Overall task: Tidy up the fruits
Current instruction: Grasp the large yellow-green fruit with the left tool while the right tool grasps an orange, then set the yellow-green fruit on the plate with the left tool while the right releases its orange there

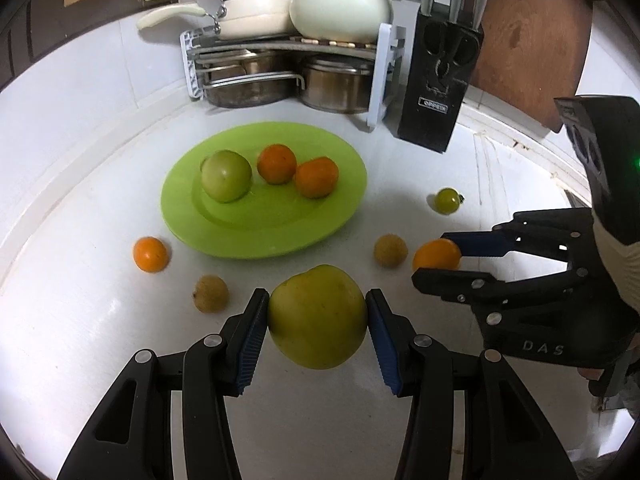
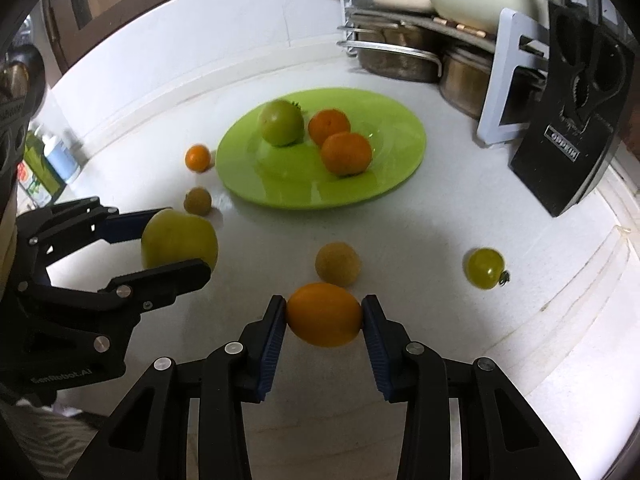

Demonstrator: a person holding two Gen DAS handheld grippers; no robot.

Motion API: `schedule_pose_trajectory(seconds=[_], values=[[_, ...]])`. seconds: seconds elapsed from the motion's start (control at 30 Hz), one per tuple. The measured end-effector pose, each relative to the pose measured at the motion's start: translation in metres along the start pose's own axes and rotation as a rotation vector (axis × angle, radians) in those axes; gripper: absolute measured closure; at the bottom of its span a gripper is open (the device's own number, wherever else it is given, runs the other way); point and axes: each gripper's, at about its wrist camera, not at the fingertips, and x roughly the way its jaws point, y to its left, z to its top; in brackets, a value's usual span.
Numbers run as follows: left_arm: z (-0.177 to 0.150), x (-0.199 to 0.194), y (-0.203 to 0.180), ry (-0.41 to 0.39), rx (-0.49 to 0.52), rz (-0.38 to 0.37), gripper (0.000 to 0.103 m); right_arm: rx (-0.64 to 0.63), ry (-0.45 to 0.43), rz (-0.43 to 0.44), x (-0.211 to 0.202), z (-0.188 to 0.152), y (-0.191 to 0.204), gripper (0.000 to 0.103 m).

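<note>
While the left wrist view takes in the whole pot rack [image 1: 288, 44] and the knife block [image 1: 436, 92] standing at the back of the white desk [image 1: 80, 184], only the right wrist view catches the bottles [image 2: 52, 160] at the desk's far left edge.

A large yellow-green apple [image 1: 318, 316] is clamped between the blue pads of the left hand-held gripper [image 1: 318, 320], and it looks lifted a little off the desk. A smooth orange fruit [image 2: 324, 314] is pinched in the right hand-held gripper [image 2: 324, 316], low over the desk.

On the green plate [image 1: 240, 236] lie a green tomato [image 1: 226, 176] and two oranges [image 1: 277, 163] [image 1: 317, 177], the oranges touching. Loose on the desk are a small orange [image 1: 151, 254] left of the plate, two brownish round fruits [image 1: 211, 293] [image 1: 391, 250], and a small green tomato [image 1: 448, 201] off to the right.

Both grippers point toward the plate, side by side, with the right one reaching in at a slant.
</note>
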Motion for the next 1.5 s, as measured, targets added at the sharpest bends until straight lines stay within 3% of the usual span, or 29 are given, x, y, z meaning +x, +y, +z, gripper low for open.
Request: schedule_pose_trajectory(seconds=[0.7, 1.03, 1.5], values=[[0.076, 0.002, 0.039, -0.133, 0.06, 0.05, 0.054, 0.125, -0.171, -0.061, -0.008, 0.083, -0.009, 0.063], [0.105, 0.031, 0.064, -0.131, 0.084, 0.057, 0.054, 0.183, -0.139, -0.074, 0.021, 0.113, -0.017, 0.063], [0.138, 0.09, 0.075, -0.047, 0.11, 0.035, 0.054, 0.241, -0.067, -0.076, 0.064, 0.134, -0.032, 0.063]])
